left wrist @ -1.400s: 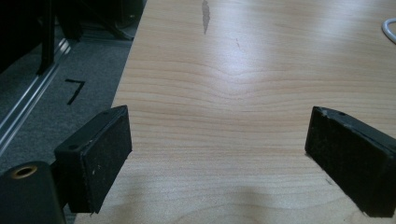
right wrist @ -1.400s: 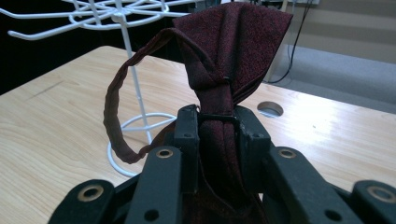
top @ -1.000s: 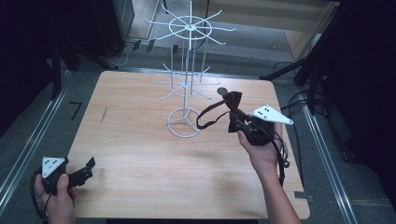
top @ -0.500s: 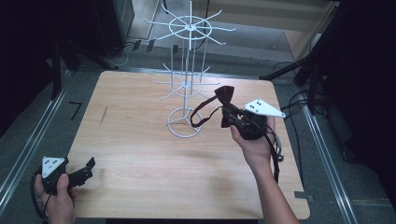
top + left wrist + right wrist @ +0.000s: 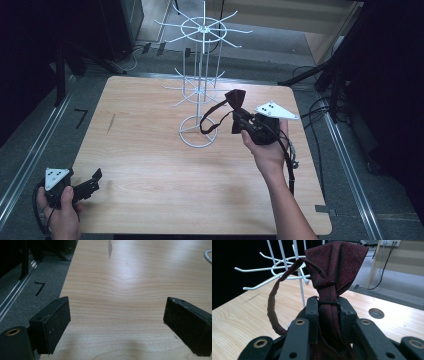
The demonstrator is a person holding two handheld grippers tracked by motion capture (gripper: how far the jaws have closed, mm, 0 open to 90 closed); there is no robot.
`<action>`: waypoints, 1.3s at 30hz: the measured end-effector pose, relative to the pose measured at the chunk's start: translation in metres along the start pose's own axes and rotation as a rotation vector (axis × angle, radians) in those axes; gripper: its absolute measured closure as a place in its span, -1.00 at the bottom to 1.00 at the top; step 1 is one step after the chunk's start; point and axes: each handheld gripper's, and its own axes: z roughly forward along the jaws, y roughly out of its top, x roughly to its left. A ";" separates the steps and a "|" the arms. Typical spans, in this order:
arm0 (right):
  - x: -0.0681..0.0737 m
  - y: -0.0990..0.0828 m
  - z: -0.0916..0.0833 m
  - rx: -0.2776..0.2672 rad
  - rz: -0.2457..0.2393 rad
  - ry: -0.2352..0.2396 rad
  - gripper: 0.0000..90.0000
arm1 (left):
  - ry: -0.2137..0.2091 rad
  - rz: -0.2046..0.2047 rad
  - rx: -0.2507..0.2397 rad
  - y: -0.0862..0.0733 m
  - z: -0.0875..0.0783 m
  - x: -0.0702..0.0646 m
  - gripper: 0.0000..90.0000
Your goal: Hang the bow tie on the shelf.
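Compared with one second ago, the right gripper [image 5: 250, 127] has travelled leftward and up toward the white wire rack [image 5: 200, 90], carrying the bow tie [image 5: 235, 100] with it; the left gripper [image 5: 82, 186] has not shifted from the near left corner of the table [image 5: 150, 165].

Right gripper: jaws pressed together on the dark red bow tie at its centre knot, as the right gripper view confirms [image 5: 329, 305]. The bow stands above the jaws; the neck strap [image 5: 275, 297] hangs in an open loop to one side, close to the rack's lower hooks [image 5: 262, 270]. From the high view the tie is held in the air just beside the rack's post, above the ring base [image 5: 198, 132].

Left gripper: jaws spread wide, holding nothing, over bare wood [image 5: 117, 290].

Assessment: the step in hand appears to be hanging the tie on the rack. To do it well, the strap loop, not the bow, should be presented to a hook tip, kept open and slid fully over the upturned end before release. The rack looks light and is unsupported; the idle left gripper could steady its base.

Markings: no brand or label legible. A black mark resembling a "7" lies on the floor [image 5: 40, 288] left of the table.
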 end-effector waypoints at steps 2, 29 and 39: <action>0.001 -0.001 0.002 0.001 0.002 0.002 0.65 | 0.000 0.000 0.001 0.000 0.000 0.000 -0.82; 0.008 -0.018 0.030 0.058 0.019 0.014 0.65 | -0.003 -0.001 0.001 0.000 0.000 0.000 -0.82; 0.010 -0.024 0.036 0.080 0.014 0.017 0.65 | -0.001 0.000 0.002 0.000 0.000 0.000 -0.82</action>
